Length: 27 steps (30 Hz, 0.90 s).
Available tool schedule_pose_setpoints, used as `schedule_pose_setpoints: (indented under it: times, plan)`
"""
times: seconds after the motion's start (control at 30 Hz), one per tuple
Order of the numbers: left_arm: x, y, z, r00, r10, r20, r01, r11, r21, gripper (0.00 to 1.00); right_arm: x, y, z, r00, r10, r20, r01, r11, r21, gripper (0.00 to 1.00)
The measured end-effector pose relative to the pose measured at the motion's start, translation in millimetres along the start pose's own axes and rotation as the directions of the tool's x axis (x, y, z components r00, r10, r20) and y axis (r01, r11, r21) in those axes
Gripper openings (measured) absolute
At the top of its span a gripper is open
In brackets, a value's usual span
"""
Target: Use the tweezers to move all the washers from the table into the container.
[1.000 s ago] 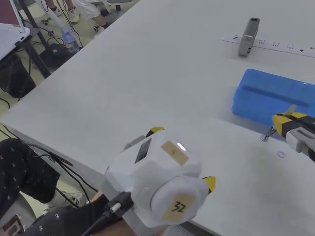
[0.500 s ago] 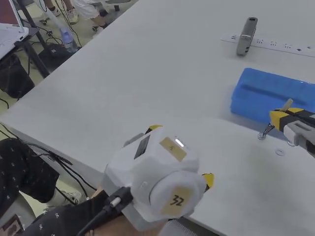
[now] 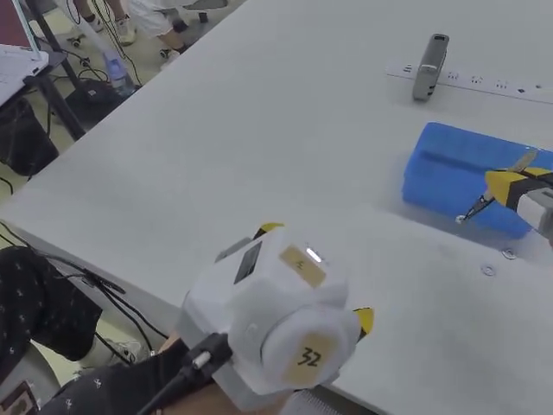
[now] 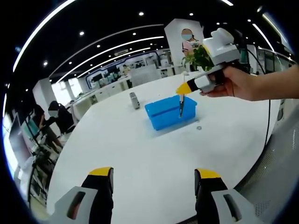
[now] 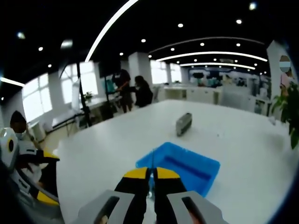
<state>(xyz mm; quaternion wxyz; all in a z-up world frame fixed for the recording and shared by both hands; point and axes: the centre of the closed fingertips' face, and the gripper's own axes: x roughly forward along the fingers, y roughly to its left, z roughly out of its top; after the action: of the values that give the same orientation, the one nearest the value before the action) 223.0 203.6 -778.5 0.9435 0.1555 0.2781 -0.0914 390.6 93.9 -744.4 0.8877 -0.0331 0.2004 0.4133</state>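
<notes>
Cameras converge
Head view looks down; both gripper views face the blue plastic container (image 4: 170, 112) beyond their jaws.

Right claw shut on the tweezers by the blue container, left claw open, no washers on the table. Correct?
Wrong on the washers: the head view shows two lying on the table in front of the blue container. The rest holds: right claw shut on the tweezers by the container, left claw open.

Container (image 3: 449, 177) is showing blue; table (image 3: 259, 130) around it showing white; left gripper (image 4: 154, 173) wearing yellow-tipped black jaws; sleeve (image 3: 108, 387) showing black, white-speckled.
</notes>
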Motion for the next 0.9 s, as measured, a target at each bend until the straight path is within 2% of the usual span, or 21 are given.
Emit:
schedule_pose_setpoints:
  times: [0.3, 0.57, 0.77, 0.9]
  plan:
    - [-0.2, 1.3, 0.6, 1.0000, 0.007, 0.005, -0.007, 1.000, 0.001, 0.72, 3.5, 0.9, 18.9, 0.9993, 0.007, 0.036, -0.006, 0.999, -0.032, 0.00]
    - [0.0, 0.2, 0.5, 1.0000, 0.001, 0.002, -0.001, 1.000, 0.001, 0.72, 9.7, -10.4, 31.5, 0.9974, -0.022, 0.069, 0.025, 0.999, -0.042, 0.00]
    - [-0.9, -0.3, 3.9, 0.9997, -0.005, 0.022, 0.005, 1.000, -0.014, 0.75, 19.2, -19.0, 27.3, 0.9973, -0.038, 0.063, 0.041, 0.998, -0.042, 0.00]
    - [-0.7, -0.6, 3.7, 0.9998, -0.007, 0.021, 0.007, 1.000, -0.016, 0.76, 25.1, -25.7, 23.1, 0.9964, -0.060, 0.060, 0.063, 0.997, -0.046, 0.00]
